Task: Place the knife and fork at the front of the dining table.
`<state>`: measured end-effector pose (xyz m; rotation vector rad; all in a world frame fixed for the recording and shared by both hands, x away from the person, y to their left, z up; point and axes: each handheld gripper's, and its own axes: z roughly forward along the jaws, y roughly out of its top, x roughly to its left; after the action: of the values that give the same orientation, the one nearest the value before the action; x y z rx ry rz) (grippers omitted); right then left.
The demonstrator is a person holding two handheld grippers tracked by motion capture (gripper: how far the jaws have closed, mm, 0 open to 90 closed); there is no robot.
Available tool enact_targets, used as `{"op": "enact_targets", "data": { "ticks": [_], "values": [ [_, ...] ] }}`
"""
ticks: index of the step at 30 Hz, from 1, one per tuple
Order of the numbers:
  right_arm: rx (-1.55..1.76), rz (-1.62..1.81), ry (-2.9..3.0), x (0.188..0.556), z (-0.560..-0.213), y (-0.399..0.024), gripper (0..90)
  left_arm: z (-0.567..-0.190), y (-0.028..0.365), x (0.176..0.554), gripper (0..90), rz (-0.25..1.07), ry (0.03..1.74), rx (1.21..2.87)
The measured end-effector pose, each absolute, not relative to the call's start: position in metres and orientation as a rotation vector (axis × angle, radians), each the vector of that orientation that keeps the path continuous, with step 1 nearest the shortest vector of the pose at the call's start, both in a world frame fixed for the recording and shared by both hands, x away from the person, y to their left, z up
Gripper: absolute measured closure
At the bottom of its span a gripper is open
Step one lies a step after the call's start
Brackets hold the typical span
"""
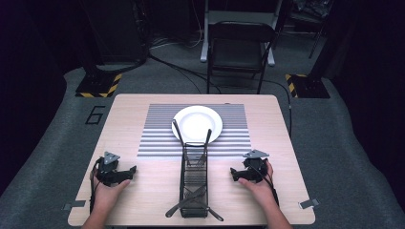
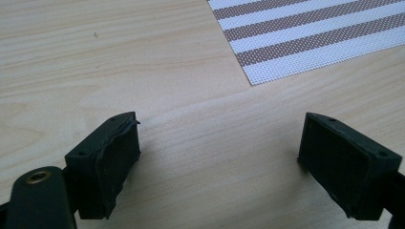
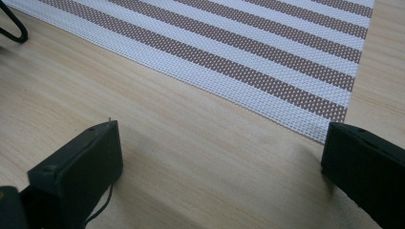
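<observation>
Nothing has been handled yet. The left gripper (image 1: 125,172) and right gripper (image 1: 235,174) rest on the table (image 1: 129,107), jaws wide and empty, either side of the wire rack (image 1: 194,188). Cutlery lies in the rack; the white plate (image 1: 197,122) sits on the striped mat (image 1: 157,138) just beyond it, bare.

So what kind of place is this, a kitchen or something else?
More likely a lab or studio recording space than a kitchen: dark surroundings, a carpeted floor with trailing cables, hazard-striped stand bases, and a folding chair behind a small wooden table staged with a plate.
</observation>
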<state>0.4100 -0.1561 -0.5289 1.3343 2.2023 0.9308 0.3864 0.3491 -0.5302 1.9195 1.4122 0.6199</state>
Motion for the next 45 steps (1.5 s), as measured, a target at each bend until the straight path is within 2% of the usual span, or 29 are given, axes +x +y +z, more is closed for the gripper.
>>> {"op": "enact_targets", "data": {
  "ticks": [27, 29, 31, 33, 37, 40, 43, 45],
  "values": [
    [1.342, 0.933, 2.191, 0.409, -0.529, -0.156, 1.3, -0.530, 0.349, 0.387, 13.6, 0.620, 1.414, 1.919],
    [1.346, 0.928, 2.202, 0.408, -0.527, -0.157, 6.3, -0.530, 0.349, 0.387, 13.6, 0.619, 1.414, 1.919],
    [1.349, 0.932, 2.196, 0.407, -0.524, -0.157, 15.7, -0.530, 0.349, 0.387, 13.6, 0.619, 1.414, 1.918],
    [1.352, 0.942, 2.192, 0.404, -0.521, -0.158, 15.5, -0.530, 0.349, 0.387, 13.6, 0.620, 1.414, 1.918],
    [1.333, 0.998, 2.171, 0.399, -0.511, -0.161, 27.6, -0.530, 0.349, 0.387, 13.6, 0.619, 1.414, 1.917],
    [1.307, 1.018, 2.168, 0.397, -0.503, -0.160, 30.0, -0.530, 0.349, 0.387, 13.7, 0.618, 1.412, 1.920],
    [1.274, 1.046, 2.210, 0.395, -0.496, -0.157, 37.6, -0.530, 0.349, 0.387, 13.7, 0.619, 1.411, 1.922],
    [1.289, 1.047, 2.256, 0.394, -0.493, -0.153, 38.5, -0.530, 0.349, 0.387, 13.7, 0.617, 1.410, 1.921]
  ]
}}
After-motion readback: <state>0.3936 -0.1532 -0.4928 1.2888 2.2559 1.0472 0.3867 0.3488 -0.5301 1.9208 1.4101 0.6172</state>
